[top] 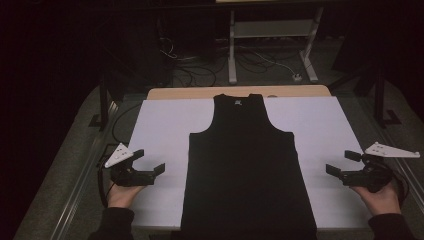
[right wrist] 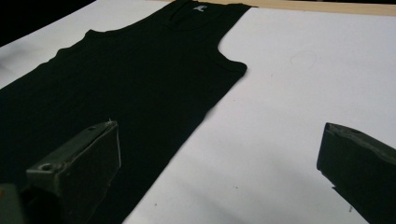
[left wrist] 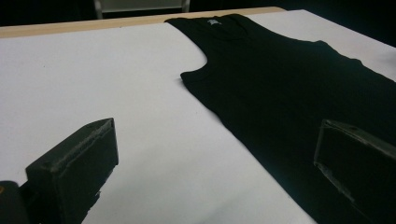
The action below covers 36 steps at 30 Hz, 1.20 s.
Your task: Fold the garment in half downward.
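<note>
Cloth this thin will be light, limp and prone to bunching: the black vest (top: pixel 248 170) lies flat along the middle of the white sheet (top: pixel 165 125), neck at the far end. The left gripper (top: pixel 145 167) and right gripper (top: pixel 339 163) flank it with jaws spread, holding nothing. Side seams or shoulder straps look the likeliest pinch points, though dim light hides the hem.
</note>
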Available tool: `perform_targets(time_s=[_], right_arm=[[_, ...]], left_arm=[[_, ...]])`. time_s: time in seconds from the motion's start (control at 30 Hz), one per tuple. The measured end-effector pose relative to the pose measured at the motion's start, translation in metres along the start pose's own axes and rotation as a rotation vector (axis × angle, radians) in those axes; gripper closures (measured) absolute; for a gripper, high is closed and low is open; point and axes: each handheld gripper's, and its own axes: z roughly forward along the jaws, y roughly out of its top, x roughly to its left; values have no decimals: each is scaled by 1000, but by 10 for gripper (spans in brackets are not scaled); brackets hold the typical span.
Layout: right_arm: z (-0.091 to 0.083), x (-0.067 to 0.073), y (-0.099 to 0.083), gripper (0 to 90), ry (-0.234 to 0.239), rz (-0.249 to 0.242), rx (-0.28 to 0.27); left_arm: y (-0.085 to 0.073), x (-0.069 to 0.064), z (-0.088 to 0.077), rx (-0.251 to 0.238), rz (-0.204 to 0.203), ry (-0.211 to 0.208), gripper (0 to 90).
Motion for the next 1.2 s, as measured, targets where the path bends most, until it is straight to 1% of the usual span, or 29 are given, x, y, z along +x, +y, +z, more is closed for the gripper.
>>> perform_targets(time_s=[0.43,0.53,0.67,0.77,0.83,0.9,0.97,1.03,1.2], right_arm=[[-2,1,1,0,-4,-9,-10],[-2,1,1,0,-4,-10,-8],[-3,2,2,0,-6,-12,-6],[-3,2,3,0,-9,-14,-13],[-4,2,5,0,-8,-8,-8],[-4,2,7,0,-10,-8,-3],[-5,3,9,0,-16,-13,-6],[-7,3,13,0,-16,-8,-11],[-6,6,19,0,-16,-24,-6]], left_arm=[[0,-1,1,5,9,0,0],[0,-2,2,6,8,-3,0],[1,-4,3,14,22,-11,0],[2,-4,3,13,24,-10,0],[2,-5,3,8,20,-13,0],[4,-6,3,4,31,-10,0],[7,-6,2,-5,24,-14,0],[9,-7,2,-10,27,-11,0],[16,-6,2,6,45,2,0]])
